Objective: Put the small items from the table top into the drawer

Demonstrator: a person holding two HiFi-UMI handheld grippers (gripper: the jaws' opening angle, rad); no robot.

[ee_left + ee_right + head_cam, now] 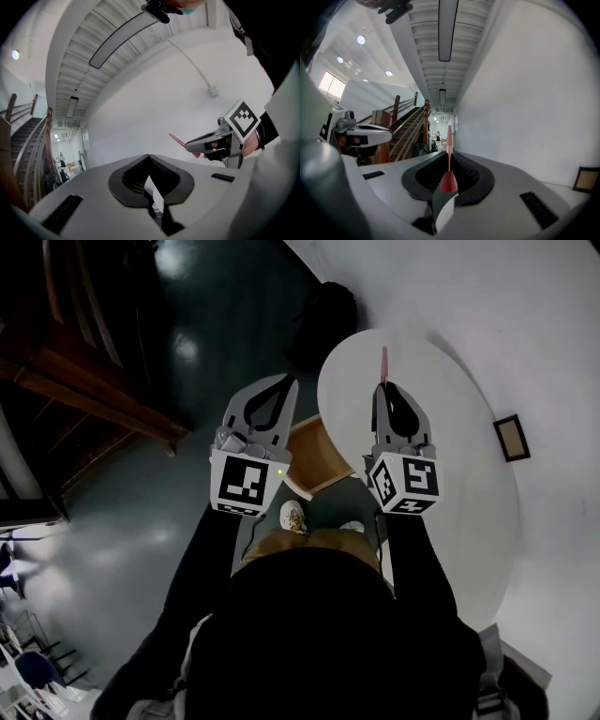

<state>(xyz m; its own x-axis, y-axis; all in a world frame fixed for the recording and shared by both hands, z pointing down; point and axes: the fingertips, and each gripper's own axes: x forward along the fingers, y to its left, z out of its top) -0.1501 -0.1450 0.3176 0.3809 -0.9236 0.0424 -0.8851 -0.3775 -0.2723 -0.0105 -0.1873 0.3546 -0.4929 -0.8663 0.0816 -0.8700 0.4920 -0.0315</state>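
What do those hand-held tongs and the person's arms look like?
The left tongs and right tongs are grey plastic, tapering to a point, with black ribbed padding inside the jaws. Each carries a marker cube, white with black squares; a green light glows beside the left one. The person wears black sleeves.

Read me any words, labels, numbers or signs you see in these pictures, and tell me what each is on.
No readable text anywhere.
On the left marker cube: only black-and-white square markers, no letters.
On the right marker cube: the same.
In the small frame: too small to read.
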